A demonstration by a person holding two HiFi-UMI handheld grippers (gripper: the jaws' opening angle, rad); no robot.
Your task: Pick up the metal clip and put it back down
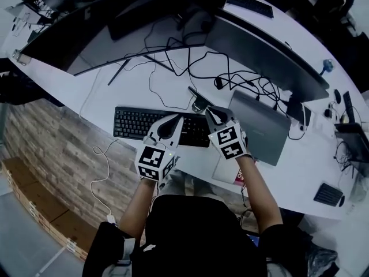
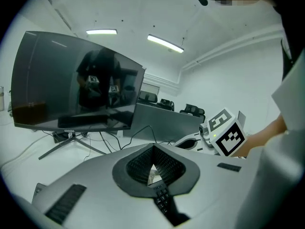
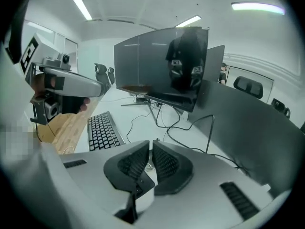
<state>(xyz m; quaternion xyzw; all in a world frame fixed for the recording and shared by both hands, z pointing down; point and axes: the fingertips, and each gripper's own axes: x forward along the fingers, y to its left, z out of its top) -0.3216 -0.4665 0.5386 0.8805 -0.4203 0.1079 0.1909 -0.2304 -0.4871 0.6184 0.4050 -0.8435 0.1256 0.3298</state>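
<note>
Worked seated at a white desk [image 1: 104, 100], with a wide curved monitor [image 1: 115, 10] sweeping across the far left. Held the left gripper [image 1: 177, 120] above the right end of a black keyboard [image 1: 132, 123], its jaws closed tip to tip. Showed only a small wedge of a gap behind those tips in the left gripper view, with nothing gripped there. Had the metal clip [image 1: 199, 104], a small shiny piece with a dark arm slanting up and to the left, lying on the desk just past the keyboard's far right corner. Placed it thereby ahead of the left gripper's tips and a little to their right. Poised the right gripper [image 1: 210, 112] just beside the clip, on its right and nearer side, with the tips aimed toward it. Could not tell from the head view whether tips and clip touched. Showed in the right gripper view jaws drawn almost together, with only a thin slit between them. Saw pale desk through that slit, with no clip plainly in the bite. Flanked on the right by a grey laptop [image 1: 259, 126], just beside the right gripper. Backed by black cables [image 1: 230, 77] looping over the desk behind the clip toward a second monitor [image 1: 259, 51].
</note>
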